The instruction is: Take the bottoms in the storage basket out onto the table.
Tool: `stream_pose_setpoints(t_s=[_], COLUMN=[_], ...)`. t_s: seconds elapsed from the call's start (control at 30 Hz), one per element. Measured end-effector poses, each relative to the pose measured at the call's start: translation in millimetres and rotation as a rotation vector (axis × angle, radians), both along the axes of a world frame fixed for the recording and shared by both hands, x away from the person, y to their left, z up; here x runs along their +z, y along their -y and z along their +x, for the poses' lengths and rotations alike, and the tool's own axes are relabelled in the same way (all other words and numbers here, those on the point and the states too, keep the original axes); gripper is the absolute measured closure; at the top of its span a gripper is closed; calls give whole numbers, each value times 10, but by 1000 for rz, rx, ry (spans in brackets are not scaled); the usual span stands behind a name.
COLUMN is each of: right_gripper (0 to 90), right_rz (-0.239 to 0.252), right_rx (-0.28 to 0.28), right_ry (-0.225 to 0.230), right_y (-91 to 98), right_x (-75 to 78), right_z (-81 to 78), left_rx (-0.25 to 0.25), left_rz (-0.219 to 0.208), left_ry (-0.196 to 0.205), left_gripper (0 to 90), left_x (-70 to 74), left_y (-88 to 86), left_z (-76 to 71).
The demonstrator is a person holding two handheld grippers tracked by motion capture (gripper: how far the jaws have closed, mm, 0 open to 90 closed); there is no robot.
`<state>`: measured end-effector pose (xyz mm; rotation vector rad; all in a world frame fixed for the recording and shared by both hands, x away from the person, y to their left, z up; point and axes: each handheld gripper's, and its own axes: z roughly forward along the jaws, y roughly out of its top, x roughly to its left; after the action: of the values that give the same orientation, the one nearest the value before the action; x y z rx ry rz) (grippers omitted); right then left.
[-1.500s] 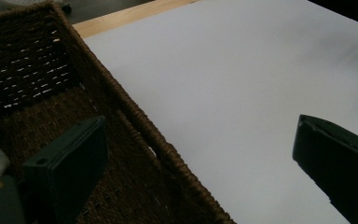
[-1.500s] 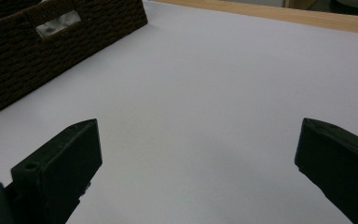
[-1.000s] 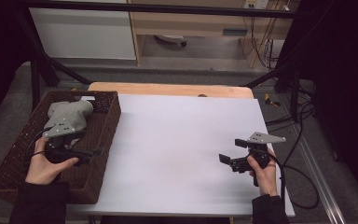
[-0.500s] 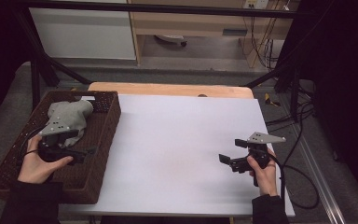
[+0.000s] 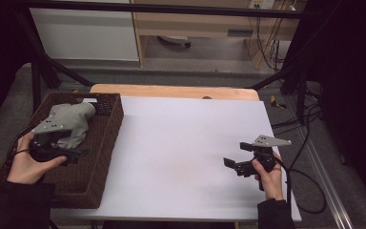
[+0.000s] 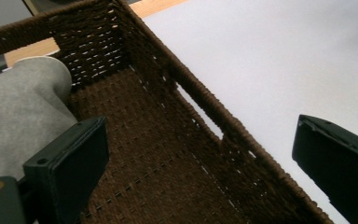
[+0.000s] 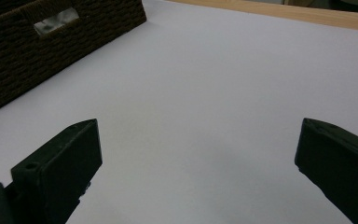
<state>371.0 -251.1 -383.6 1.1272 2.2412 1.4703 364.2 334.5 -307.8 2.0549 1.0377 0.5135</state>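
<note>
Your left gripper (image 5: 78, 153) was held inside the dark brown woven wicker basket (image 5: 108, 143), low over its floor, with its jaws spread wide and nothing between them. In the left gripper view (image 6: 200, 163) one jaw sat just beside the grey folded cloth (image 6: 18, 112), though I could not tell whether it touched; the other jaw hung above the basket's near wall, over the line where the wicker met the white desk top (image 6: 284, 60). The grey cloth (image 5: 69, 124) lay in the far part of the basket, against the far wall, beside and beyond your left gripper. The basket stood at the left edge of the desk, its left side overhanging that edge. Its right wall carried a slot handle (image 7: 56, 21).

Your right gripper (image 5: 233, 164) was held over the near right part of the desk (image 5: 181, 143), well apart from the basket, jaws wide and empty. Between the basket wall and that gripper the white surface was open. A strip of bare wood (image 5: 171, 90) ran along the far edge.
</note>
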Motion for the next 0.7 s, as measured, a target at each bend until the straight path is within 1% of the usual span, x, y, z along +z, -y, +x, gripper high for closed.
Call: stream_pose_setpoints(t_s=[0.07,0.1,0.3,0.5,0.7], right_gripper=[10,10,10,10,10], right_rz=[0,-1,-3,-2,-2], right_rx=[-1,-2,0,-2,-3], right_ry=[0,-2,-2,-2,-2], right_y=[1,1,0,0,2], right_x=[-1,-1,-3,-2,-3], right_z=[1,0,1,1,2], left_rx=[0,7,26,44,68], left_rz=[6,17,27,38,47], left_ry=[-2,-3,-9,-18,-29], left_gripper=[36,36,36,36,36], left_x=[12,30,70,77,60], left_y=[-12,-34,-106,-159,-230], left_z=[6,16,57,105,188])
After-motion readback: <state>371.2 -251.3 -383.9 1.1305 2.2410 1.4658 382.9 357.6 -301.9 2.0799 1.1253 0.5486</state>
